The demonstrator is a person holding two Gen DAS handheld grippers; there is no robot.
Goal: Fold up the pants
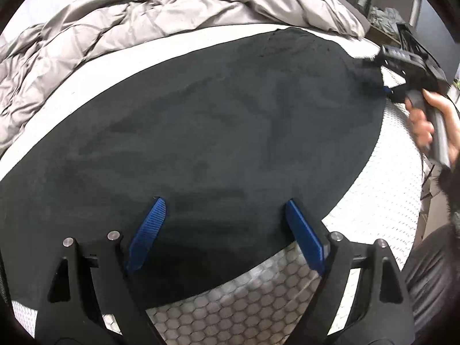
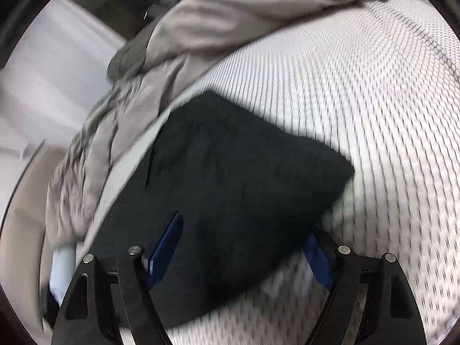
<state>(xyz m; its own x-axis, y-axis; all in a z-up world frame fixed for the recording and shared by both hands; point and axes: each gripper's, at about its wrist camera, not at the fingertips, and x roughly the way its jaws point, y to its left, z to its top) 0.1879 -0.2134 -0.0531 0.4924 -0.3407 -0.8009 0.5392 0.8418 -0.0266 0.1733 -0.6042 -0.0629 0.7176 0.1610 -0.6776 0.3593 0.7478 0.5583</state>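
Note:
Dark pants (image 1: 224, 132) lie flat across a white patterned mattress (image 1: 258, 302). My left gripper (image 1: 224, 204) is open, its blue pads (image 1: 148, 233) spread just over the pants' near edge. My right gripper shows at the far right of the left wrist view (image 1: 385, 86), at the pants' far end, held by a hand. In the blurred right wrist view my right gripper (image 2: 244, 230) is open over the folded end of the pants (image 2: 230, 178), with one pad above the cloth and the other at its edge. Neither gripper holds anything.
A crumpled grey duvet (image 1: 129, 20) is piled along the far side of the bed and shows in the right wrist view (image 2: 201, 28) too. Shelves and dark furniture (image 1: 402, 0) stand beyond the bed. The mattress edge runs along the right.

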